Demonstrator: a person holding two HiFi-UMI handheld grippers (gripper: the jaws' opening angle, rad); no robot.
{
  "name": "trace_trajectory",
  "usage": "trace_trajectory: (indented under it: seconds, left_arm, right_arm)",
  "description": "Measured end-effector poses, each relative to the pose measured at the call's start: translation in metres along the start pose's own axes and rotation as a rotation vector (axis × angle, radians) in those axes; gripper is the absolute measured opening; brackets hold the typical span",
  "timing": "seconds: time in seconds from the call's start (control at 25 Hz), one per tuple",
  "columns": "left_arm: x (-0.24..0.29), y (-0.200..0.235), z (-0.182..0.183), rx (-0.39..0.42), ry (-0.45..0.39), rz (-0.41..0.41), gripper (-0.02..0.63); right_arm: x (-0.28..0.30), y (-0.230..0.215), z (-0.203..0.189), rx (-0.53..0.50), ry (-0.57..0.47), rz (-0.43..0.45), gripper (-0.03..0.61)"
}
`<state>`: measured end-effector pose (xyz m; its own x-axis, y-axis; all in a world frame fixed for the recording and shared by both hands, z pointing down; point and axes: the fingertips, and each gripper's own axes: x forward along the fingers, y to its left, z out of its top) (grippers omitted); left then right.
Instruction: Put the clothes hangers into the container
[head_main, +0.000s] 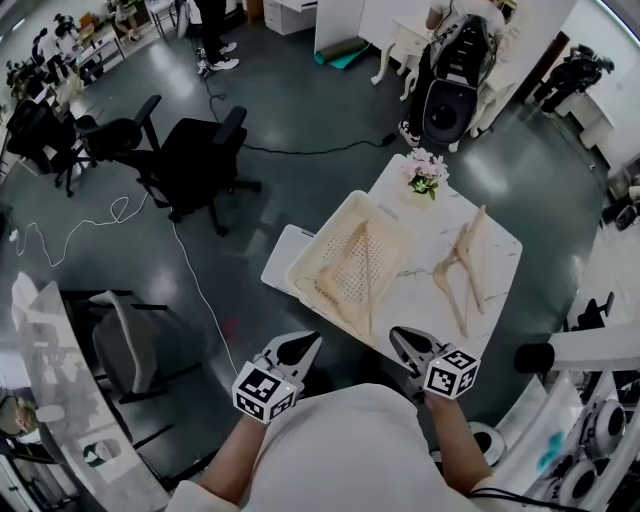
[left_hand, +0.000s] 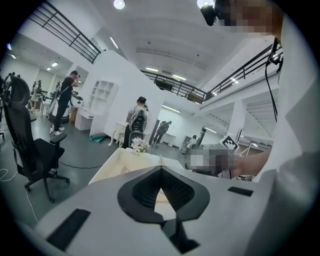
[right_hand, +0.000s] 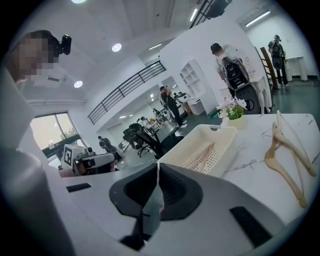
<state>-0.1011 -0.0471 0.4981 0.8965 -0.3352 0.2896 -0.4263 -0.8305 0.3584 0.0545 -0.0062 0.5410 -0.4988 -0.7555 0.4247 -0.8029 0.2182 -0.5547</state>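
The left tool (head_main: 311, 339) and right tool (head_main: 396, 334), jaws closed on nothing, hang near the container (head_main: 320, 232).

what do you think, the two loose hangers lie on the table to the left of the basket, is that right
Not quite. The hangers do lie loose on the table, but to the right of the basket, not the left. The head view shows it.
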Motion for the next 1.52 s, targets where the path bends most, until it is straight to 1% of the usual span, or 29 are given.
trace_trajectory:
  seconds: [0.16, 0.28, 0.52, 0.76, 0.96, 1.24, 1.36, 1.48, 1.52]
  left_arm:
    - [0.005, -0.008, 0.004, 0.016, 0.001, -0.029, 0.008]
    - [0.012, -0.012, 0.004, 0.019, 0.008, -0.031, 0.008]
    - [0.046, -0.033, 0.001, 0.001, 0.010, -0.014, 0.008]
    - [0.084, -0.053, -0.002, -0.031, 0.023, 0.021, 0.008]
    - [0.115, -0.065, -0.019, -0.049, 0.060, 0.042, 0.008]
    - [0.156, -0.078, -0.030, -0.066, 0.108, 0.042, 0.008]
    - [0.174, -0.085, -0.035, -0.068, 0.122, 0.042, 0.008]
    - [0.191, -0.091, -0.038, -0.068, 0.132, 0.041, 0.008]
    - [0.197, -0.093, -0.040, -0.068, 0.136, 0.040, 0.008]
  right_arm:
    - [-0.003, -0.004, -0.001, 0.014, -0.024, -0.017, 0.027]
    - [-0.006, -0.008, -0.001, 0.026, -0.039, -0.012, 0.028]
    - [-0.032, -0.044, 0.007, 0.012, -0.029, -0.019, 0.028]
    - [-0.055, -0.104, 0.012, -0.017, 0.022, -0.067, 0.028]
    - [-0.076, -0.161, 0.012, -0.027, 0.074, -0.113, 0.028]
    - [-0.093, -0.245, 0.011, -0.028, 0.144, -0.171, 0.031]
    - [-0.097, -0.281, 0.010, -0.046, 0.177, -0.200, 0.033]
    - [-0.096, -0.319, 0.007, -0.069, 0.212, -0.227, 0.054]
    - [-0.094, -0.331, 0.006, -0.078, 0.224, -0.236, 0.079]
